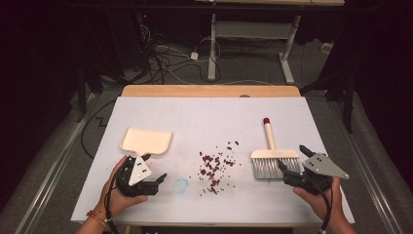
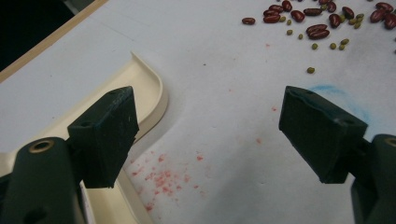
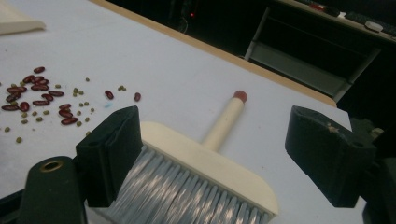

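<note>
A cream dustpan (image 1: 145, 141) lies at the left of the white table, and its rim (image 2: 149, 88) runs under my left jaw. My left gripper (image 1: 155, 167) (image 2: 210, 100) hovers open just beside it, nothing between the jaws. Red and small green beans (image 1: 214, 168) (image 2: 317, 28) (image 3: 42, 93) are scattered mid-table. At the right lies a cream brush (image 1: 273, 158) with grey bristles and a red-tipped handle (image 3: 229, 116). My right gripper (image 1: 293, 157) (image 3: 212, 126) is open around its head (image 3: 210, 163): the left jaw is at the bristles, the right jaw stands apart.
The white table (image 1: 204, 117) carries a blue smudge (image 1: 181, 184) and faint red stains (image 2: 163, 177) near its front. A wooden strip (image 1: 209, 90) edges its far side. Beyond are cables and a desk frame (image 1: 253, 29) on the floor.
</note>
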Action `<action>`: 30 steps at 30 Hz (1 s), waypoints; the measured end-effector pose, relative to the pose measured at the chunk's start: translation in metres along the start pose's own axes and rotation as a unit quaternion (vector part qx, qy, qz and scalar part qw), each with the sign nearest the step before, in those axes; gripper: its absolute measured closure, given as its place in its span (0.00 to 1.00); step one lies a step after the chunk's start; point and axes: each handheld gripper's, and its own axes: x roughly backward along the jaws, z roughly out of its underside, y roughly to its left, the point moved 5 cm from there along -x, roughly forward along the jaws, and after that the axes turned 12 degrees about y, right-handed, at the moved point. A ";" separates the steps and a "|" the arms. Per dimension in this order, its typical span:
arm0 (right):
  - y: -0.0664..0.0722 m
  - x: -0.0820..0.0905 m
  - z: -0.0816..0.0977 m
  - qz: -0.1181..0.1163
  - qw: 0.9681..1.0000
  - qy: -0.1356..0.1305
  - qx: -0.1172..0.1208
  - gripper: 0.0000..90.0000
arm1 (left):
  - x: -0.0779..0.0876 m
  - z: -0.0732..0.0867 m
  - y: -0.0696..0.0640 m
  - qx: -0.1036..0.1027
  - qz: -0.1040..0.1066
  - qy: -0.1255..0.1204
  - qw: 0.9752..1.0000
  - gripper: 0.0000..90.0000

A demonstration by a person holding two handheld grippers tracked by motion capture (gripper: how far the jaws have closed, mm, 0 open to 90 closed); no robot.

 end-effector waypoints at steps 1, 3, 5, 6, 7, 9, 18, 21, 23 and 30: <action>0.000 0.000 0.000 -0.005 1.000 0.000 -0.007 0.21 | 0.000 0.000 0.000 0.002 0.001 -0.001 1.000 0.21; 0.000 0.000 0.000 -0.006 1.000 0.000 -0.010 0.21 | -0.001 0.001 0.000 0.004 0.003 0.000 1.000 0.21; 0.000 0.000 0.000 -0.004 1.000 0.002 -0.010 0.21 | -0.001 0.002 -0.001 0.001 0.003 0.004 1.000 0.21; 0.000 0.000 0.000 -0.002 1.000 0.001 -0.012 0.21 | -0.001 0.002 -0.001 0.000 0.004 0.004 1.000 0.21; 0.000 0.001 0.000 -0.002 1.000 0.000 -0.012 0.21 | -0.002 0.002 -0.002 -0.002 0.005 0.004 1.000 0.21; -0.001 0.001 0.000 -0.001 1.000 0.001 -0.012 0.21 | -0.001 0.001 -0.003 -0.006 0.005 0.003 1.000 0.21; -0.002 -0.002 -0.004 0.003 1.000 0.007 -0.011 0.21 | -0.002 0.003 -0.006 -0.012 0.007 0.007 1.000 0.21; -0.004 -0.006 -0.007 0.005 1.000 0.008 -0.009 0.21 | -0.003 0.003 -0.006 -0.012 0.009 0.009 1.000 0.21; -0.005 -0.009 -0.010 0.003 1.000 0.012 -0.009 0.21 | -0.004 0.003 -0.006 -0.012 0.009 0.011 1.000 0.21; -0.022 -0.035 -0.030 0.013 0.998 0.065 -0.022 0.24 | -0.005 0.002 -0.009 -0.017 0.011 0.014 1.000 0.21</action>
